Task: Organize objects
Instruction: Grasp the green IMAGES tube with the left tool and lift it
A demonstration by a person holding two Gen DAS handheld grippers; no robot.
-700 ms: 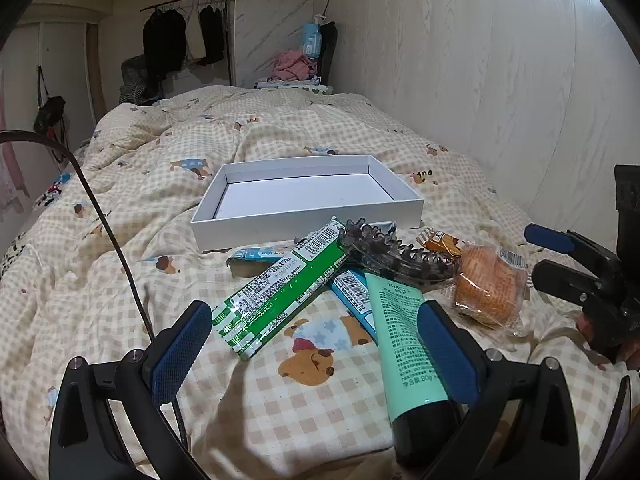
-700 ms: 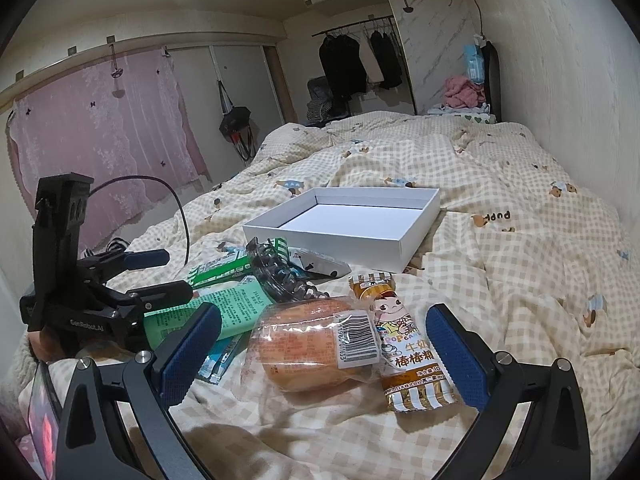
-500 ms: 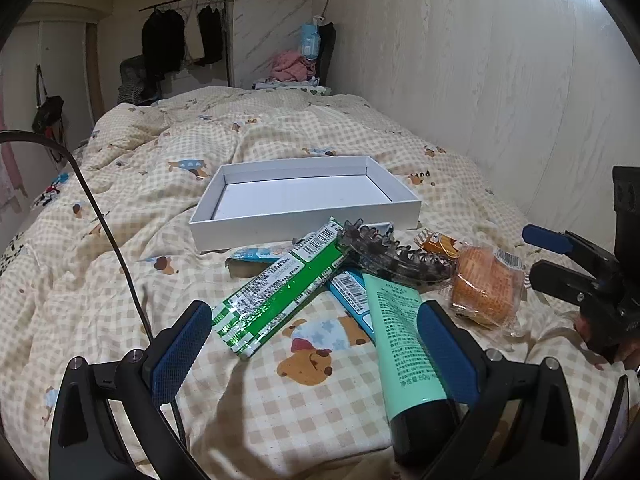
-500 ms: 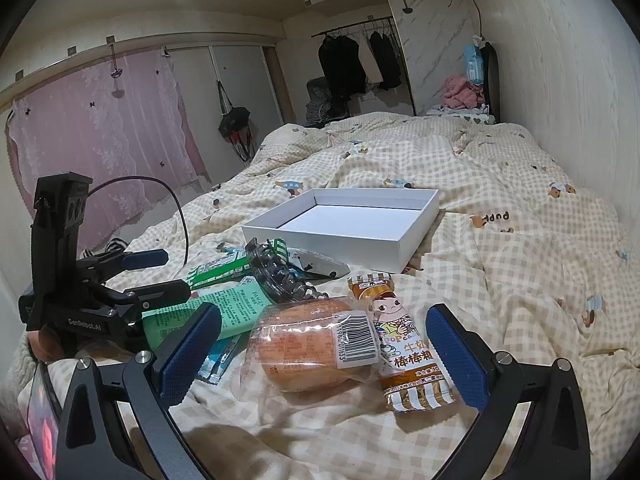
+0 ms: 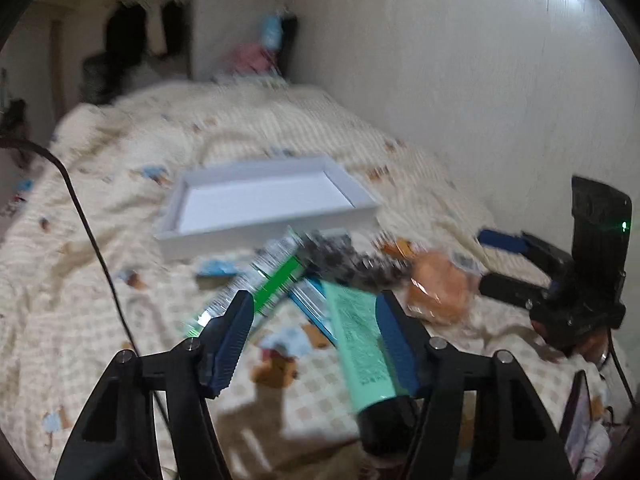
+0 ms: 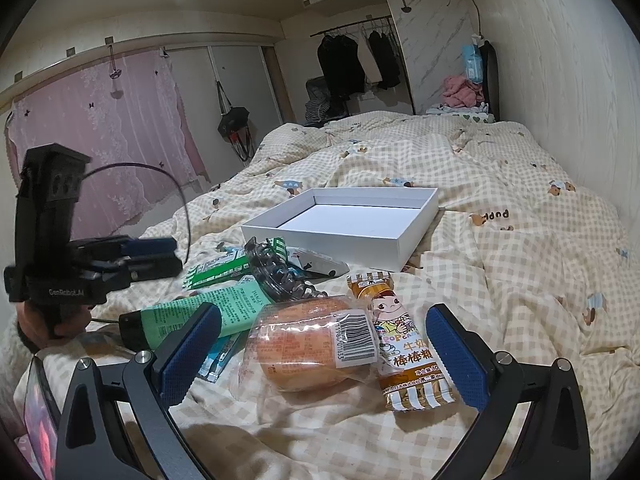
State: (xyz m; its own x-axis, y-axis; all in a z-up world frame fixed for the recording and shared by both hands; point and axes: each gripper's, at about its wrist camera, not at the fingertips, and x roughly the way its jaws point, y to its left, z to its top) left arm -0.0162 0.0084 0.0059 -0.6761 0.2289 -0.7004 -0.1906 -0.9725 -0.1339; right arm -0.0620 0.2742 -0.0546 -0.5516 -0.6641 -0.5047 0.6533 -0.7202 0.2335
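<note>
A shallow white box (image 5: 272,229) (image 6: 332,246) lies empty on the checked quilt. In front of it is a pile: a mint-green tube (image 5: 356,340) (image 6: 224,304), a green carton (image 5: 276,284) (image 6: 220,268), a dark hair claw (image 5: 352,260) (image 6: 276,272), a wrapped bun (image 5: 436,292) (image 6: 312,344) and an orange snack packet (image 6: 404,344). My left gripper (image 5: 313,296) (image 6: 156,256) hangs over the tube with its jaws half apart. The tube lies just inside its right finger and is not pinched. My right gripper (image 6: 323,312) (image 5: 492,262) stands wide open around the bun and packet without touching them.
A black cable (image 5: 92,240) trails over the quilt at the left. The wood-pattern wall (image 5: 460,80) runs along the bed's right side. A lit phone screen (image 6: 38,420) sits by the person's left hand. Hanging clothes (image 6: 352,60) and a pink curtain (image 6: 100,128) are far off.
The left gripper's jaws have narrowed a good deal and its view is now blurred by motion, having pushed in nearer the tube. The right gripper and the objects have not moved.
</note>
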